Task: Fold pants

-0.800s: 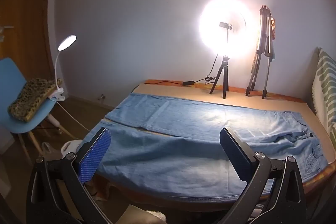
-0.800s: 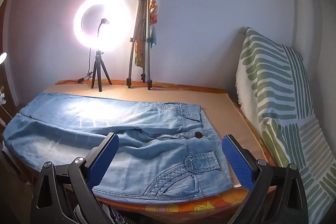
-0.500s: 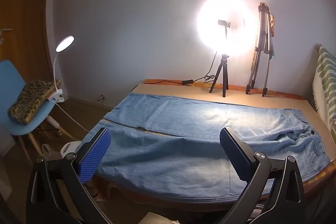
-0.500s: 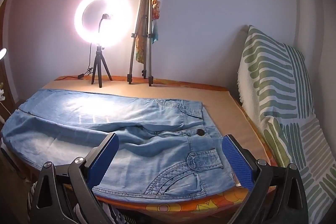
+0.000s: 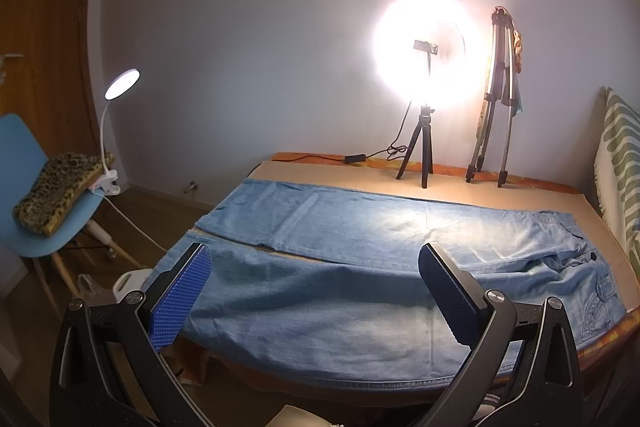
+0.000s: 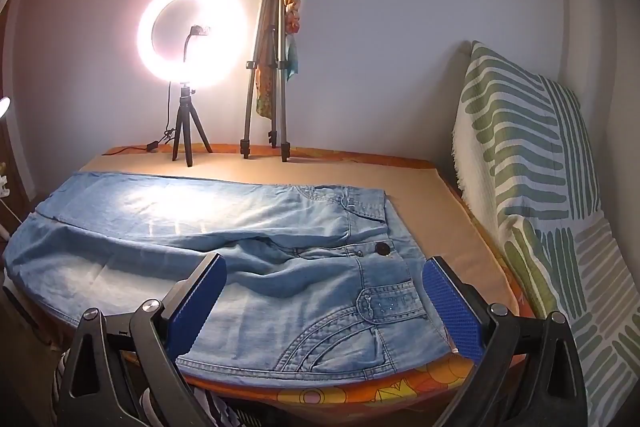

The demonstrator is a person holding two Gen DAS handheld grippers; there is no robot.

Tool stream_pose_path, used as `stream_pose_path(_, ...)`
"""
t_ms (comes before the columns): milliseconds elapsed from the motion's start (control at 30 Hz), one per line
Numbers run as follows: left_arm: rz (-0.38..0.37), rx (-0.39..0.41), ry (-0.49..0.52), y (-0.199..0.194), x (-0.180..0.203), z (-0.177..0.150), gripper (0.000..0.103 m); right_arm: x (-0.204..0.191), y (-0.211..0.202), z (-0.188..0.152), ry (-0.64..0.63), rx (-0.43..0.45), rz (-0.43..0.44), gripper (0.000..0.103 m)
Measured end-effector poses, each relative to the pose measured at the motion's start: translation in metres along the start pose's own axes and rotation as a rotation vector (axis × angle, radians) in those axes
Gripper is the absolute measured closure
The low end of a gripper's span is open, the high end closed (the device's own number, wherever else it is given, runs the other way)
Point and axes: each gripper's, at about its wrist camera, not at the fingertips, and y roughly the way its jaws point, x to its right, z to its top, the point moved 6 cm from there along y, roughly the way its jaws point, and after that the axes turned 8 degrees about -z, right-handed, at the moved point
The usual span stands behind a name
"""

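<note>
- Across the middle of both frames, the light-blue denim pants point(image 5: 360, 267) lie flat on the tan-covered table point(image 6: 440, 211), legs running to the left, waistband and dark button at the right, near leg right along the near edge.
- The left gripper point(image 5: 316, 291) at the bottom of its frame has its blue-padded jaws wide apart, nothing between them but air, hovering over the near leg.
- Same deal for the right gripper point(image 6: 324, 295): jaws spread, empty, hanging above the front pocket area point(image 6: 360, 331).
- I'd say nothing is folded yet.
- Stuff that could go sideways, imo: the near leg's hem end droops off the left end of the table, so a pinch that only catches the top layer might let the rest slide off.
- If the two grippers lift unevenly, the legs won't stack and you get a crooked fold.
- The glowing white ring light on its small black tripod point(image 6: 188, 39) and the tall grey tripod point(image 6: 268, 75) stand at the back of the table, upper middle of frame; flinging the leg too far back could knock them.
</note>
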Motion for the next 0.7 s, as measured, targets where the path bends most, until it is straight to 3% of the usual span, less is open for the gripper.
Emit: stream_pose_path(700,0.006,-0.005,-0.002,0.0030,-0.0028,-0.0011,0.000,0.0010,-0.0018,0.0025,0.004,-0.005,0.008,0.003)
